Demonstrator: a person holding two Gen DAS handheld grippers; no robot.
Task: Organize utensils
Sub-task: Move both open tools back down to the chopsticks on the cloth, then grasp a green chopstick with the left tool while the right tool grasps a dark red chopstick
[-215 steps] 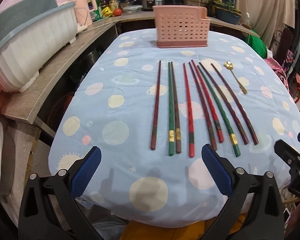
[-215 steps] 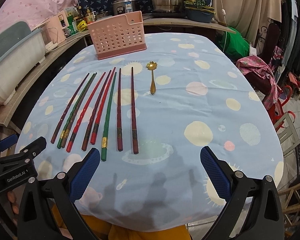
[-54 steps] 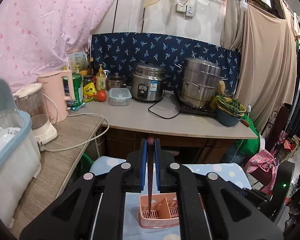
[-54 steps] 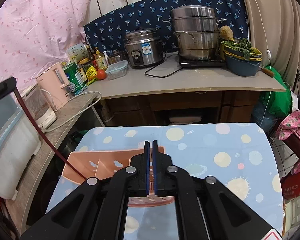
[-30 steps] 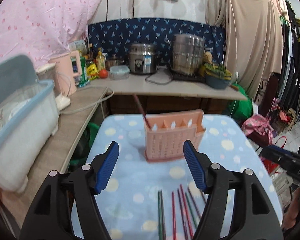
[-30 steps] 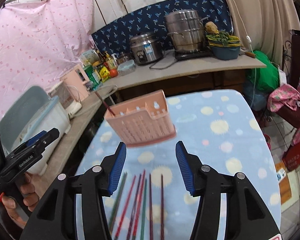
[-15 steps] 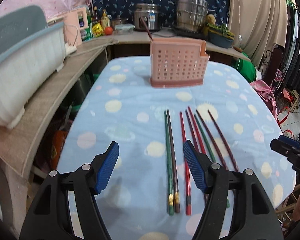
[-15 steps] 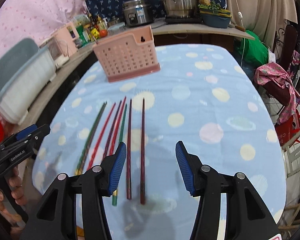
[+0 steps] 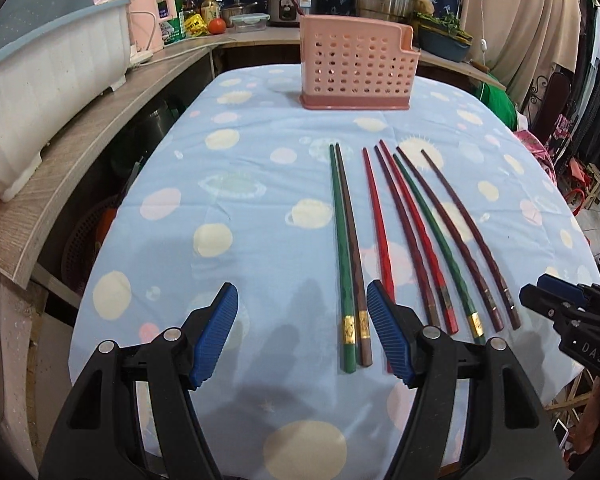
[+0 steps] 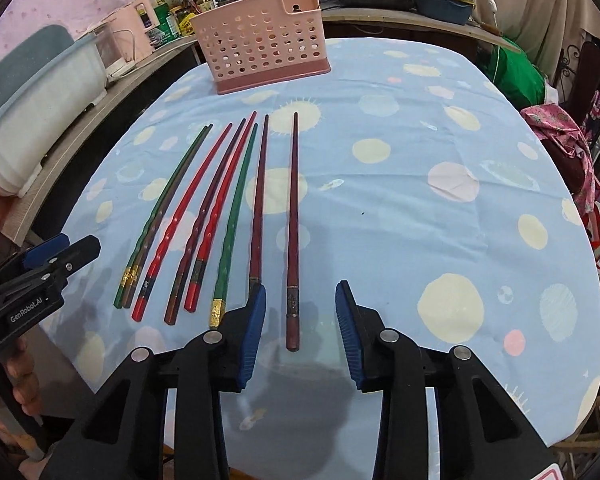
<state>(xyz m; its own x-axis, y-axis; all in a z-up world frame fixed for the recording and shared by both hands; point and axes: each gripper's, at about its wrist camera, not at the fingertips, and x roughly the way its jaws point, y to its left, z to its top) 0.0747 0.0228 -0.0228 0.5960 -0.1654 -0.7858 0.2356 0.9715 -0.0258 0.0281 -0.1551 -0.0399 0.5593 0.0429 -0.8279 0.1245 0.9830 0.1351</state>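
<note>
**Lining up on the next chopstick**

Hovering nearest the bench edge, the right claw [image 10: 300, 330] stands with its blue pads apart, straddling the butt of the dark maroon chopstick [image 10: 293, 216]. The left claw [image 9: 302, 334] is likewise apart and empty, near the green-and-brown pair [image 9: 346, 240]. Seven chopsticks lie in a fan on the blue spotted cloth [image 10: 420, 208], all short of the pink perforated plastic holder [image 10: 262, 36] at the far end. Each looks light, stiff and lacquer-slick; I would pinch the thick decorated end squarely.
</note>
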